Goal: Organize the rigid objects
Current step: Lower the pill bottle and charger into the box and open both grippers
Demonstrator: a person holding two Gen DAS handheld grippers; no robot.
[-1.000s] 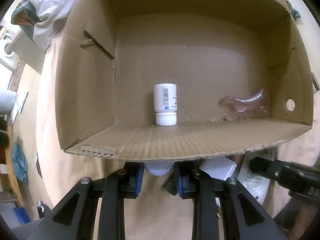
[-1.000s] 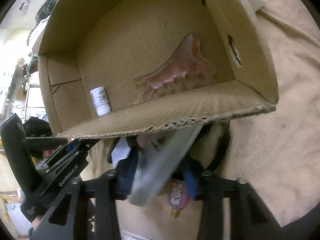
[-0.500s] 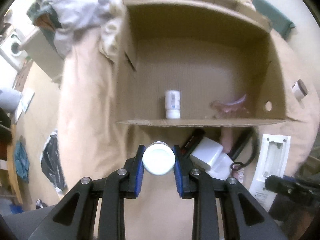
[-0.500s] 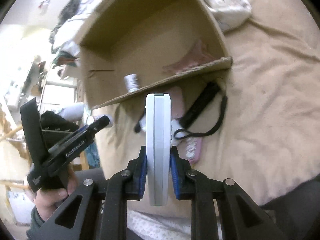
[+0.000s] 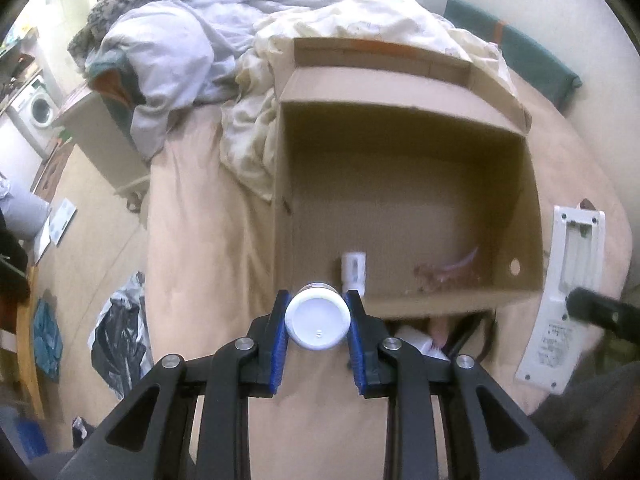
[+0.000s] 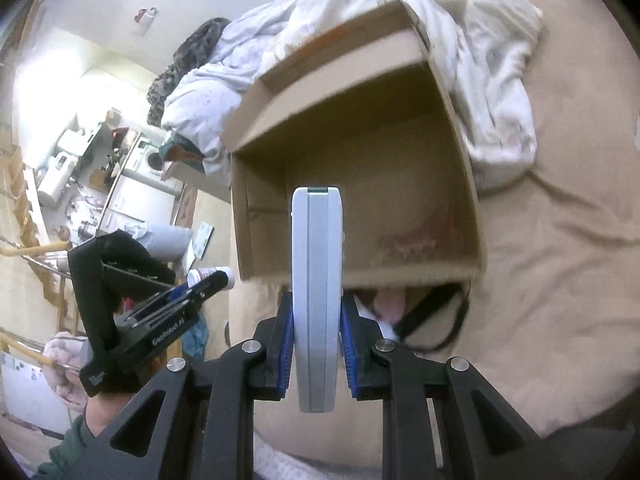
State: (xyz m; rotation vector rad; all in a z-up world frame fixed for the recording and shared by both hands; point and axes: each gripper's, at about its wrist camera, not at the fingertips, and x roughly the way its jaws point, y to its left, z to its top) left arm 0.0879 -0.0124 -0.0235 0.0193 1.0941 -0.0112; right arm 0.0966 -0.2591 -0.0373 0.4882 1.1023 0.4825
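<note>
My left gripper [image 5: 317, 326] is shut on a white-capped bottle [image 5: 317, 322], held in the air in front of the open cardboard box [image 5: 404, 124]. Inside the box stand a small white pill bottle [image 5: 354, 270] and a pink comb-like piece [image 5: 450, 272]. My right gripper [image 6: 316, 330] is shut on a flat white remote control [image 6: 316, 280], held edge-up before the same box [image 6: 348, 92]. The remote [image 5: 562, 300] and the right gripper show at the right of the left wrist view. The left gripper [image 6: 208, 284] with its bottle shows at the left of the right wrist view.
Under the box's near wall lie a white block [image 5: 420, 342], a pink item [image 6: 390, 304] and a black strap [image 6: 436, 320] on the beige bed cover [image 5: 208, 240]. Crumpled bedding [image 5: 192, 40] is piled behind the box. The floor drops off at the left.
Both grippers have lifted up and back from the pile under the box, each carrying its object. The box now looks smaller and farther away.
</note>
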